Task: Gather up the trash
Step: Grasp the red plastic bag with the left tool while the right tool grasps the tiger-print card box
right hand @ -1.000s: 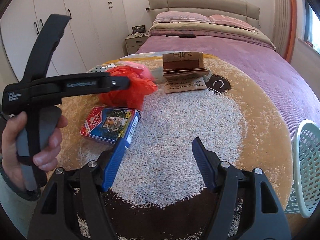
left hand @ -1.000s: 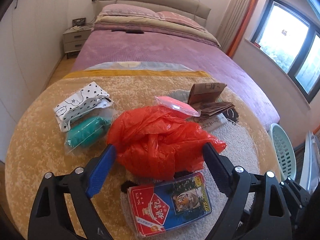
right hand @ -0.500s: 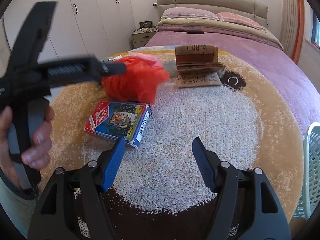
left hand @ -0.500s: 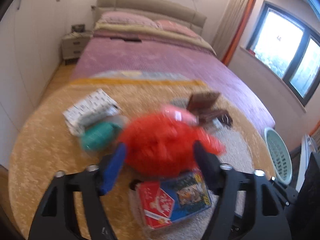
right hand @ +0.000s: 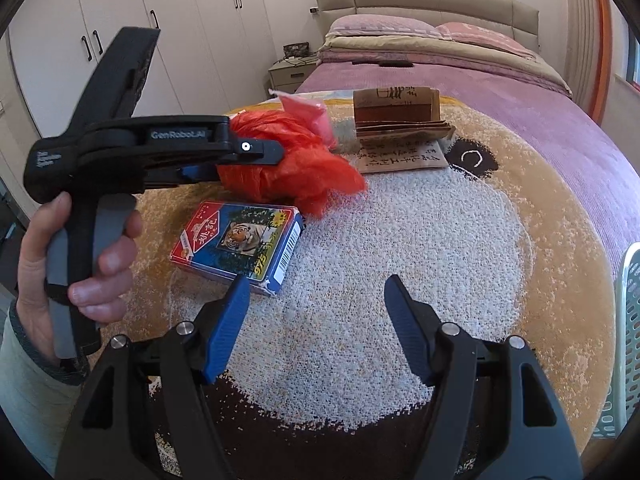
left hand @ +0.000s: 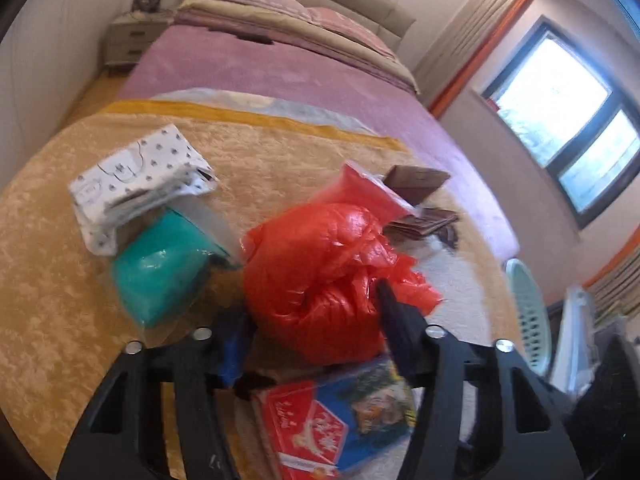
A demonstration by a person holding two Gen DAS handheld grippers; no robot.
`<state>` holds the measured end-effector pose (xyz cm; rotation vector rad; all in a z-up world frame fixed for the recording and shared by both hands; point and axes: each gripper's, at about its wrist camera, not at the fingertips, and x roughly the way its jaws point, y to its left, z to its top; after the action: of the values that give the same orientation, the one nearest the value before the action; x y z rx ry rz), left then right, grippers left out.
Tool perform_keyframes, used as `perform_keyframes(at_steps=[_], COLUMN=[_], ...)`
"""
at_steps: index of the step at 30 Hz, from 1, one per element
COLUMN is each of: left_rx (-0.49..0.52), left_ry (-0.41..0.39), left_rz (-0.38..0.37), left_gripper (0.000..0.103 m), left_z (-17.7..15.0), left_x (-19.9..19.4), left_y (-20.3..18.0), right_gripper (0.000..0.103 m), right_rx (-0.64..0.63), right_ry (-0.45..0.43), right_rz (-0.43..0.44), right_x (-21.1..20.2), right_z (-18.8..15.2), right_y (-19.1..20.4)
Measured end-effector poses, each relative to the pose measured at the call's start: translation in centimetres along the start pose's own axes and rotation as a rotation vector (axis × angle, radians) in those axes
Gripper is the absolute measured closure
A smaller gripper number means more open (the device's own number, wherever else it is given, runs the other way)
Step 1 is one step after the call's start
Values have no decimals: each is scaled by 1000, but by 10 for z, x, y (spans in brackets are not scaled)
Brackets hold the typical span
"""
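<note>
A crumpled red plastic bag lies on the round yellow and white rug. My left gripper has it between the fingers; the jaws are closing and both pads press into its folds. Just in front of the bag lies a red and blue card box with a tiger on it. My right gripper hangs open over bare rug to the right of that box, with nothing between its fingers. A person's hand holds the left gripper's handle.
A teal roll in clear plastic and a white dotted packet lie left of the bag. A pink pouch and folded brown cardboard lie behind it. A pale plastic basket stands off the rug at right, a bed behind.
My left gripper has pushed forward and down onto the red bag, rolled a little, and its jaws have narrowed around it. The right gripper has stayed put and open.
</note>
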<state>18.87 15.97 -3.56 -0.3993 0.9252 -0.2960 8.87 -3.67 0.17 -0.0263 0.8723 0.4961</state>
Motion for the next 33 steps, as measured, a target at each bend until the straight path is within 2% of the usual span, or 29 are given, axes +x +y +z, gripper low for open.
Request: perform_keyframes(at_steps=[3,10,12,13,14,16,20,22,24,26,29,33], left_rx=[11,-29,-53,-60,-76,-116,-165,-186,-198,-205,-199,-186], left_ry=[-38,-141,-170,-182,-196,-220,-252,-264,-271,-275,-263,-253], left_rz=[24,43,57,62,68,73,109,130,141,142,137,145], left_gripper=[61,63,63,63,63,63,63,63,63,63,63,63], left_z=[-4,-27,-36,-39,-45,-56,-66,-71,-76,-79,-83,-88], left_x=[-9,-62,-78,-84,-93,-109,-129,-138,-146,-149,-148,-146], left_y=[-1,8,17,21,27,42,62,72,80,83,84,82], right_gripper=[37,37,40,48,51,52,53,52,45,26,15,13], right_rx=[-23,-71,-82,-97,-115,-140,-185,-205,-213,-201,-222,-346], right_ry=[20,43,49,51,53,75,114,100,79,49,41,85], right_rz=[12,-12,15,32,40,52,176,179,106,28,41,36], right_x=[5,23,26,26,25,26,18,8,4,5,15,44], right_z=[4,15,15,15,14,11,-3,-10,-9,0,18,26], right_y=[7,30,36,41,46,57,81,83,77,67,64,84])
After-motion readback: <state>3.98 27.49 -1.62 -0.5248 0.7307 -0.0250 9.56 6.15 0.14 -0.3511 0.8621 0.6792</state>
